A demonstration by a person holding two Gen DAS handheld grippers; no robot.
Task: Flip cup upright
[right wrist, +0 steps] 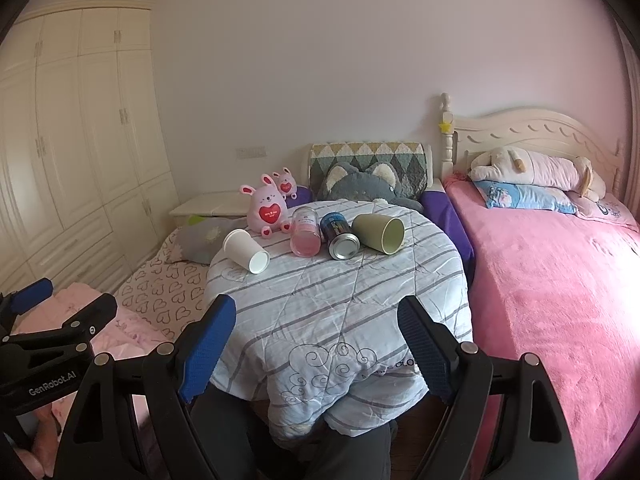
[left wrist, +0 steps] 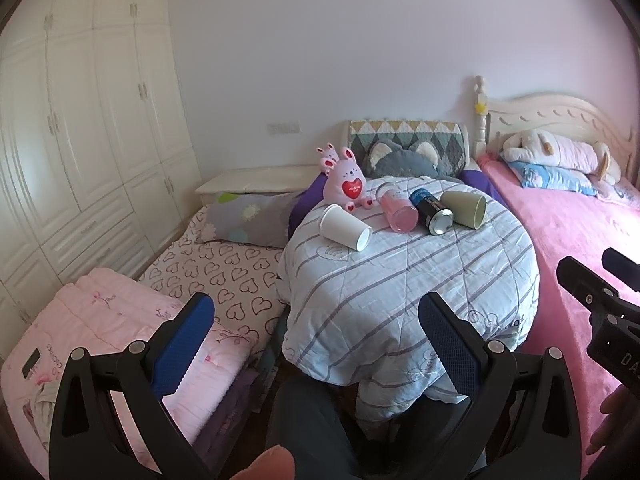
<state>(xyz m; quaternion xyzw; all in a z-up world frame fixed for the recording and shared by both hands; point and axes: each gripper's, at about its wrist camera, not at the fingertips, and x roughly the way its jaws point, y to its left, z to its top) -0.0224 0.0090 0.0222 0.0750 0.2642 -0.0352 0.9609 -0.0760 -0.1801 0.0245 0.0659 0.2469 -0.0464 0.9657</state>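
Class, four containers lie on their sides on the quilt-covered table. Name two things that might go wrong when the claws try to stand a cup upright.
The striped quilt looks soft, so a righted white paper cup may topple. The pink glass, blue can and green cup lie close together; nudging one could roll its neighbours.

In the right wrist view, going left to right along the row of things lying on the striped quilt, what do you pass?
white paper cup → pink bunny plush → pink clear cup → blue can → olive green cup. All four containers lie on their sides.
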